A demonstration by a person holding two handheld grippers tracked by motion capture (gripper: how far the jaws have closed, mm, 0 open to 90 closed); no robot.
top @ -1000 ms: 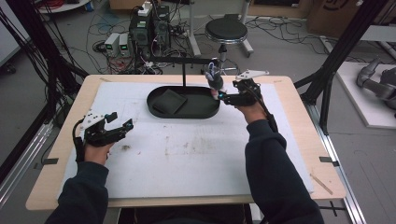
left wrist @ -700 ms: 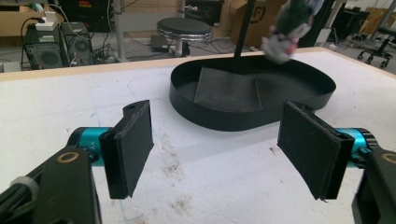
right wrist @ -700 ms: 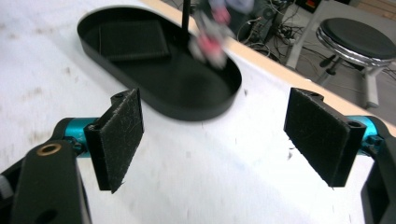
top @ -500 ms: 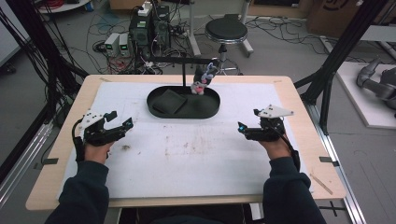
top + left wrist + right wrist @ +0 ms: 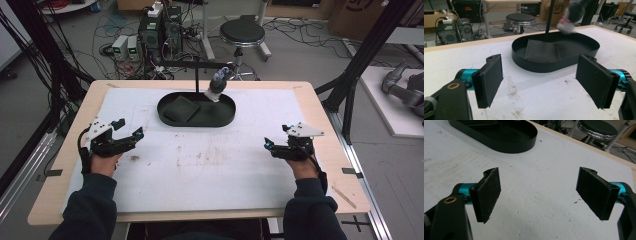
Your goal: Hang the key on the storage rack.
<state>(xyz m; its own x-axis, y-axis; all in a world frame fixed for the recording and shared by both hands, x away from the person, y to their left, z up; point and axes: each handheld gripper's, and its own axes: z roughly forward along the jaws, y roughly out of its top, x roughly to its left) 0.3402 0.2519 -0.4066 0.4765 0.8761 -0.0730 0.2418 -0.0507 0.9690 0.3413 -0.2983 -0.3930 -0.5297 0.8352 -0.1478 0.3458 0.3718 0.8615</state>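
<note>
High view: left gripper (image 5: pixel 131 136) at 9 o'clock and right gripper (image 5: pixel 270 145) at 3 o'clock rest on the white foam mat (image 5: pixel 210 165), jaws apart, empty. Black oval tray (image 5: pixel 227 117) sits at 12 o'clock; a grey-pink object (image 5: pixel 218 82) hangs from its stand. Judgement: idle position; any next move requires reaching toward the tray.

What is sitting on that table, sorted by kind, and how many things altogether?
Hand-held black tongs: 2, the left and the right, both open.
Black oval trays: 1
Dark square pads in the tray: 1
Black T-shaped stands: 1
Small grey-and-white bundles hanging from it: 1
Total: 6
</note>
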